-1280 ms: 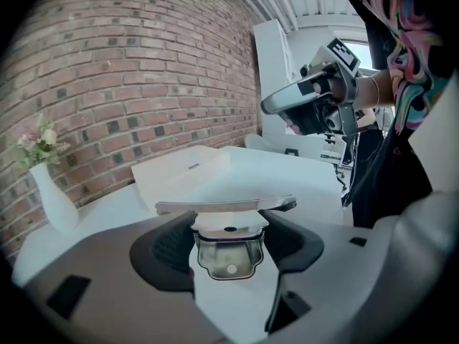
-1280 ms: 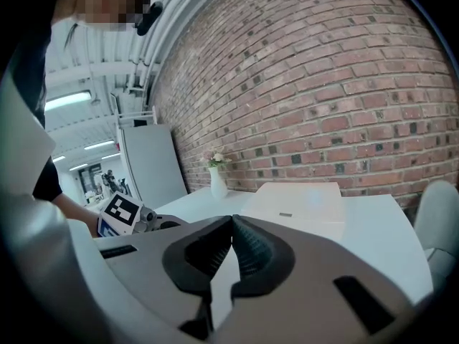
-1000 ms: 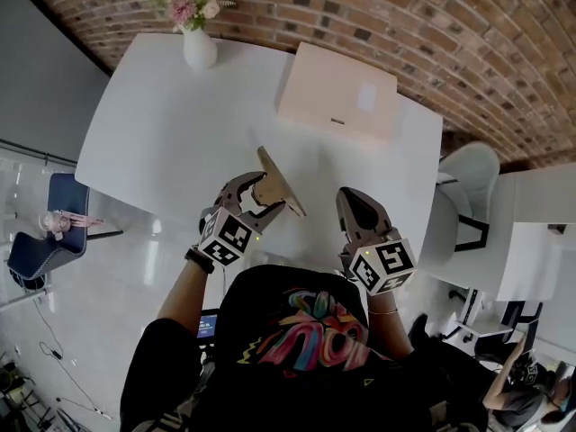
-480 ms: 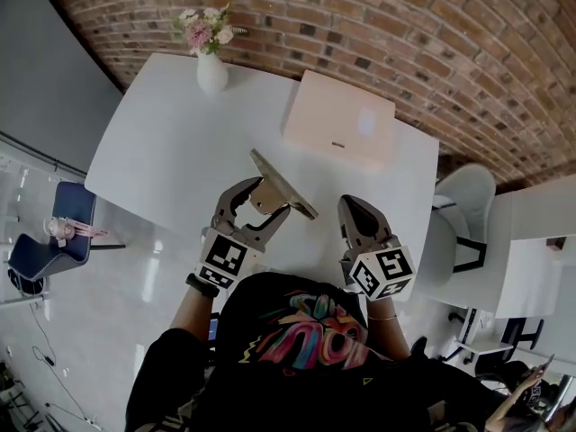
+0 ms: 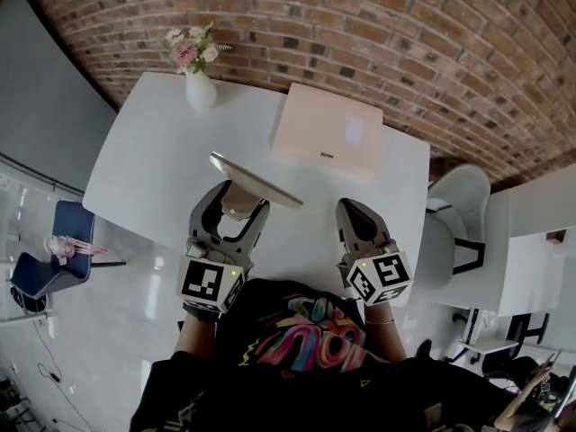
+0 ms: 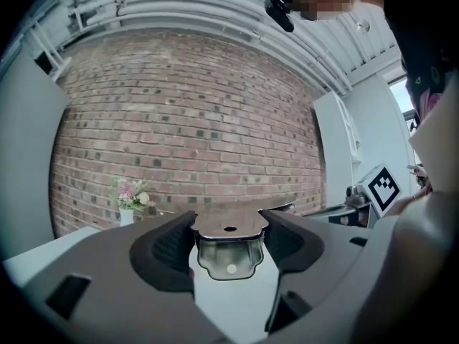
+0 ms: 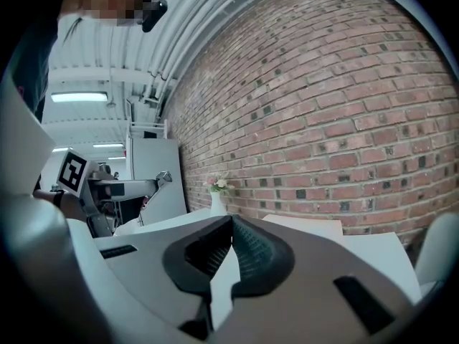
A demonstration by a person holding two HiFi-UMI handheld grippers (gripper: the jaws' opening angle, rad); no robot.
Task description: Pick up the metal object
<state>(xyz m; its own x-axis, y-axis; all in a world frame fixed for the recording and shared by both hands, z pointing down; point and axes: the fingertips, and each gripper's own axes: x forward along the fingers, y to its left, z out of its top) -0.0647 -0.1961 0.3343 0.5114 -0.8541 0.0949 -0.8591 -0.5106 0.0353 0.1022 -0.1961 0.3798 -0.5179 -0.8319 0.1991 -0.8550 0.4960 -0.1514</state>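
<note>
My left gripper (image 5: 233, 211) pinches the metal object (image 5: 258, 181) by its bracket end; the plate appears raised clear of the white table (image 5: 144, 142). My right gripper (image 5: 359, 218) is pressed together on nothing. I advise a firm, level hold, as the long overhanging plate could pivot. Count: one metal object, one vase (image 5: 200, 88), one flat box (image 5: 326, 133), two grippers.

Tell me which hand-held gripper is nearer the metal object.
Left. The left hand-held gripper is shut on the metal object itself. The right hand-held gripper sits apart to the object's right, jaws together on nothing.
</note>
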